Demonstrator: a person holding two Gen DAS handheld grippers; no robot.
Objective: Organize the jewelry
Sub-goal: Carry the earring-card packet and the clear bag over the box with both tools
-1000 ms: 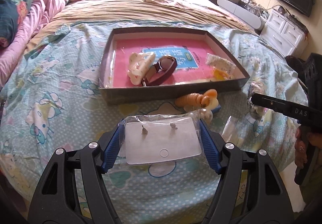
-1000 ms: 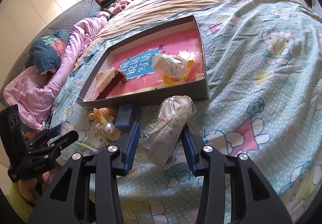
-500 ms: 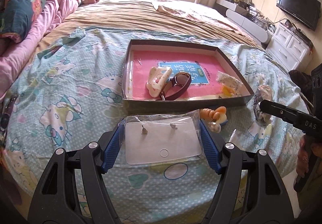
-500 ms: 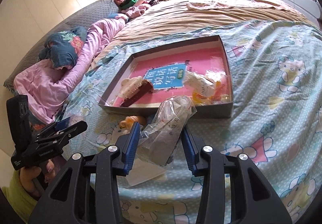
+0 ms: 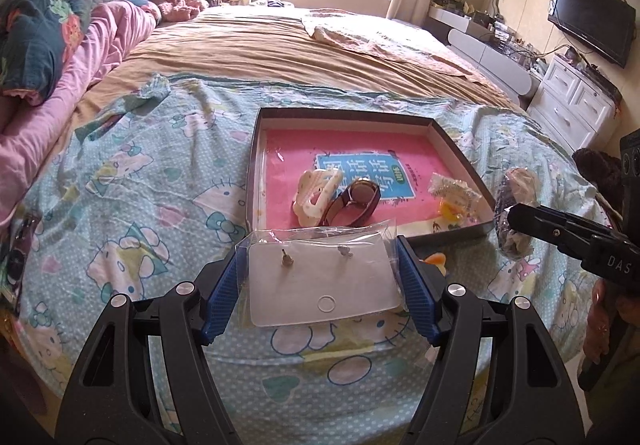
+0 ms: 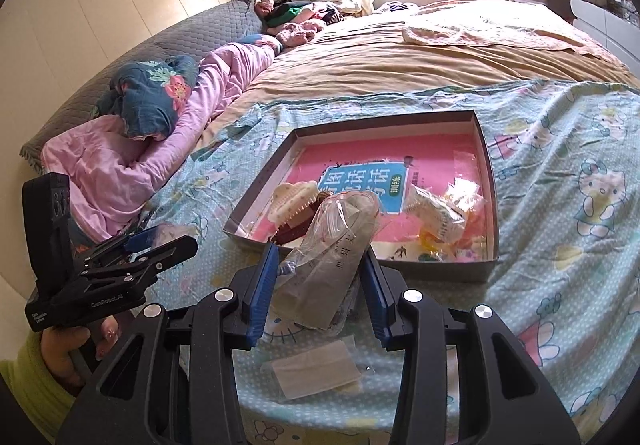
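A clear packet of stud earrings on a white card [image 5: 320,283] is clamped flat between the blue pads of the left gripper [image 5: 322,277] and held above a cartoon-print bedspread [image 5: 132,213], just short of the near wall of a shallow dark box [image 5: 456,143]. Two small studs are seen pinned near the card's top edge. A second item, a crumpled clear plastic bag [image 6: 332,261] with printed lettering and unidentifiable contents, is gripped by the right gripper [image 6: 320,281], its jaws closed on the bag's sides; the bag is held tilted, its upper end rising in front of the box's near edge.

Inside the box, which is lined with a pink sheet bearing a blue label [image 5: 360,175], a cream claw hair clip [image 5: 316,191] is seen lying against a dark-strapped wristwatch [image 5: 356,197], with a small packet holding something yellow [image 5: 454,199] in the near right corner. A flat clear packet with a pale card [image 6: 316,369] is left on the bedspread below the right gripper, and a small orange object [image 5: 434,259] is partly hidden beside the left gripper's right pad.

Beyond the bedspread, a tan blanket [image 5: 280,45], pink bedding [image 6: 132,149] and a floral pillow [image 6: 152,93] are visible. A wall-mounted television [image 5: 590,19] and a white dresser [image 5: 572,105] are seen at the right in the left wrist view.
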